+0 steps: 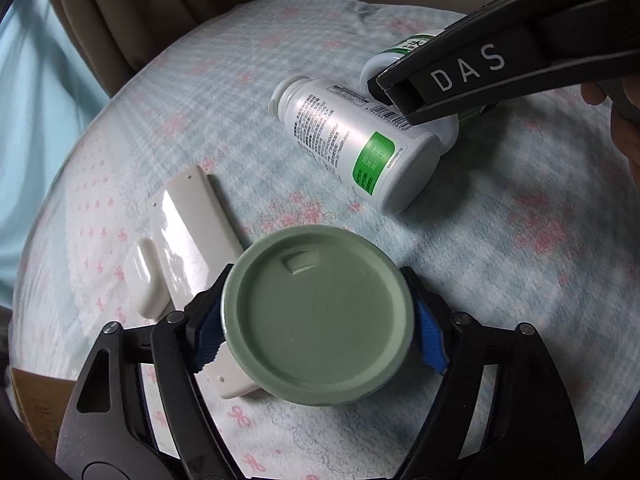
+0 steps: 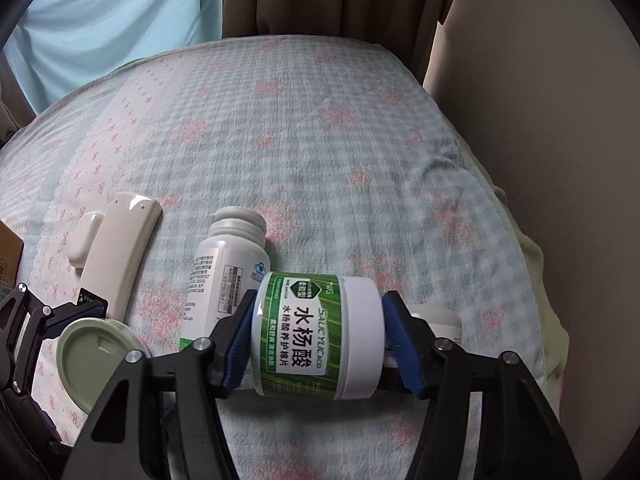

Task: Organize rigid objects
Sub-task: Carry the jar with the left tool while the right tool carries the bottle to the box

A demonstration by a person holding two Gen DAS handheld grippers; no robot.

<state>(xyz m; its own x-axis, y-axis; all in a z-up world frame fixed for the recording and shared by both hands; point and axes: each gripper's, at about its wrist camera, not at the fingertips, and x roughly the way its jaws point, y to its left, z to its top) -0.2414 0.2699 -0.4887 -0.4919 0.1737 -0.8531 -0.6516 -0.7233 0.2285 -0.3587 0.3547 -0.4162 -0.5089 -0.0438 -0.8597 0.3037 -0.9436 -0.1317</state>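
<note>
Right now both grippers work over a bed covered in a blue-checked sheet [image 2: 360, 152] with pink flowers. The left gripper [image 1: 320, 320] has its 2 blue-padded fingers [image 1: 430, 338] pressed against opposite sides of a sage-green round container [image 1: 320, 316], seen from above by its lid, which has a small moulded tab near the far edge. Part of a long white remote control [image 1: 196, 224] lies under this container and runs away to the far left, with a small white rounded case [image 1: 144, 280] just beside it on the left. The right gripper [image 2: 316, 336] clamps a green-labelled jar [image 2: 300, 332] lying sideways, one finger on its base and the other on its white cap [image 2: 360, 336]; the label carries Chinese characters and the words "Salicylic Acid". Just behind and to the left of that jar, a white pill bottle [image 2: 224, 264] lies on its side on the sheet, its open neck pointing away; in the left wrist view the same bottle shows a green patch on its label. Another small white object [image 2: 438, 320] peeks out behind the right finger, too hidden to identify. Beige curtains [image 2: 340, 0] hang beyond the bed.
</note>
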